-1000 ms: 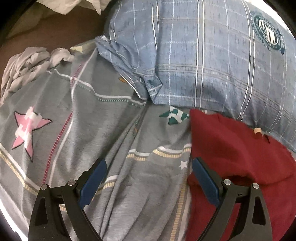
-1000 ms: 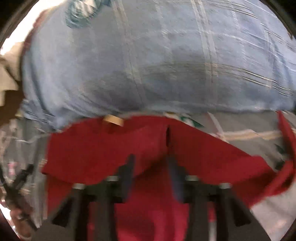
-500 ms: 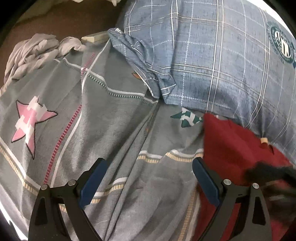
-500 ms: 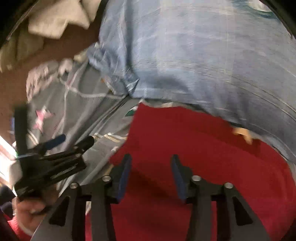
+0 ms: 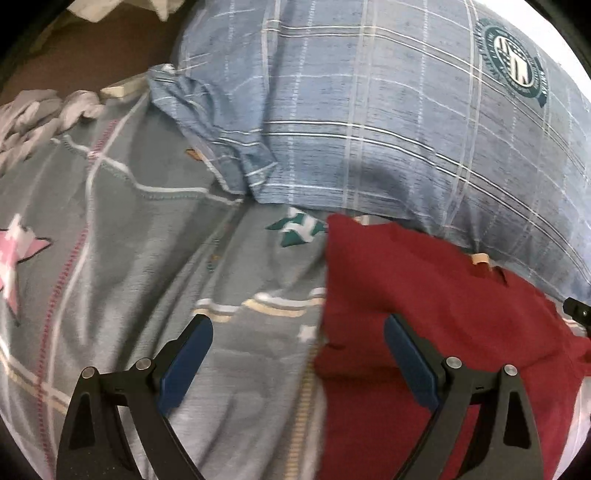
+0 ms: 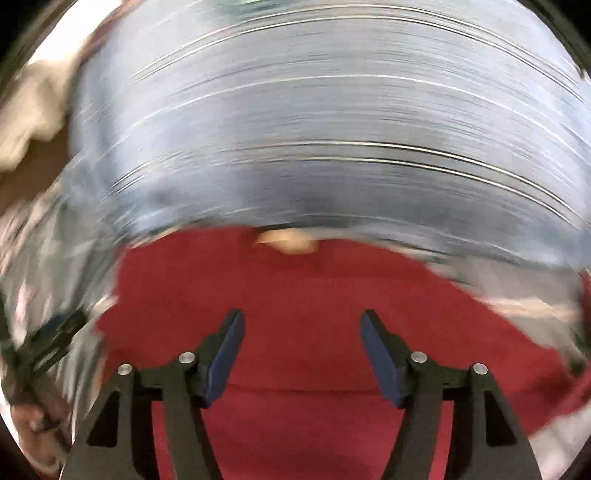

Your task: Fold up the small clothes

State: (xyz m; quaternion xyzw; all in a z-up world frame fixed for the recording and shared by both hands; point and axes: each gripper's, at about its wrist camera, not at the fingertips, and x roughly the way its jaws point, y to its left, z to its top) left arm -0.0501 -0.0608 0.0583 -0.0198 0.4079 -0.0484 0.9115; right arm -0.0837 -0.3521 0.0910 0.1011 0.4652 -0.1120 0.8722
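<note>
A dark red garment [image 5: 436,317] lies on the grey patterned bedsheet [image 5: 140,251], against a blue plaid pillow [image 5: 369,110]. It fills the lower half of the blurred right wrist view [image 6: 295,295], with a tan label [image 6: 288,242] at its far edge. My left gripper [image 5: 297,347] is open and empty, just above the garment's left edge, its right finger over the red cloth. My right gripper [image 6: 301,349] is open and empty, low over the middle of the garment. Its tip shows at the right edge of the left wrist view [image 5: 578,314].
A crumpled pale grey cloth [image 5: 33,118] lies at the far left on the sheet. A white cloth [image 5: 122,7] lies on the brown surface [image 5: 92,55] beyond. The pillow [image 6: 314,129] blocks the far side. The left gripper shows, blurred, at the left of the right wrist view [image 6: 48,343].
My right gripper has opened wider and swung back to face the pillow squarely, moving fast. My left gripper has shifted slightly, still open at the garment's left edge.
</note>
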